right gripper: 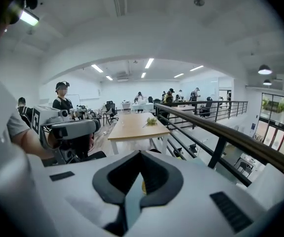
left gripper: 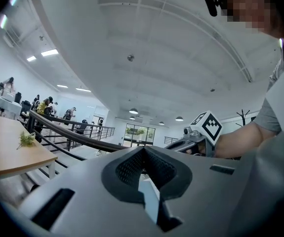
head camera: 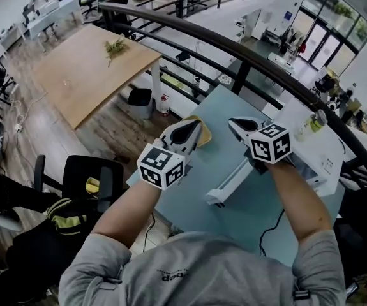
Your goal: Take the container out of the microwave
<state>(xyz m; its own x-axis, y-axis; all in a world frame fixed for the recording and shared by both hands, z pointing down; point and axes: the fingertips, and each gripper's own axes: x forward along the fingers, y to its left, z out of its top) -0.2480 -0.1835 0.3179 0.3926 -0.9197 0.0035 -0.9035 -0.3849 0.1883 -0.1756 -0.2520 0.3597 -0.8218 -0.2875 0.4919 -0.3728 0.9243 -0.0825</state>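
I hold both grippers up side by side over a pale blue table (head camera: 234, 215). My left gripper (head camera: 194, 127) has its jaws together with nothing between them, and in its own view the pads (left gripper: 132, 167) meet at the tip. My right gripper (head camera: 236, 125) is also shut and empty. A white microwave (head camera: 311, 161) stands at the right of the table, its door (head camera: 233, 182) swung open toward me. My right arm hides its inside, and I see no container. A yellow thing (head camera: 205, 132) lies on the table past the left gripper.
A black railing (head camera: 234, 50) curves just beyond the table, with a drop to a lower floor and a wooden table (head camera: 87, 62). A green bottle (head camera: 315, 123) stands on the microwave. A black chair (head camera: 87, 177) is at my left. A cable (head camera: 269, 225) crosses the tabletop.
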